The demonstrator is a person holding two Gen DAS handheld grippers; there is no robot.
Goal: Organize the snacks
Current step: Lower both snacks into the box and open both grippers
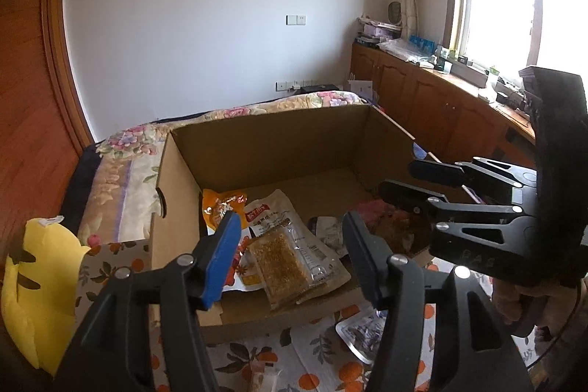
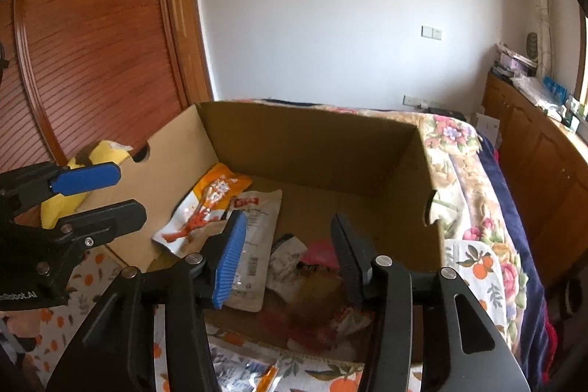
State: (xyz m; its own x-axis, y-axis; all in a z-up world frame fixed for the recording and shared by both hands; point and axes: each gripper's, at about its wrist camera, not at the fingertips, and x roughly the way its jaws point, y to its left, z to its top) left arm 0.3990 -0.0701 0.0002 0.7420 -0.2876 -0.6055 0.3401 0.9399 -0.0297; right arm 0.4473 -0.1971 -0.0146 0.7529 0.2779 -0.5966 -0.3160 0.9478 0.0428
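— So where are the hands?
— Nearest, the left gripper (image 1: 290, 245) and right gripper (image 2: 290, 259) both hover over the cardboard box (image 1: 264, 142), fingers spread, pinching nothing.
— And the snacks?
— Inside, on the box floor: a clear-wrapped grain bar (image 1: 284, 261) atop a white pouch (image 1: 275, 212), an orange packet (image 1: 220, 204) farther left. Beyond lies the floral bed (image 1: 294, 101).

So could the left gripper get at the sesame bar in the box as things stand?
Probably yes. The left gripper is open and empty, and the sesame bar lies on top of the other packets near the low front edge of the box, uncovered. The right gripper hangs off to the side, not between them.
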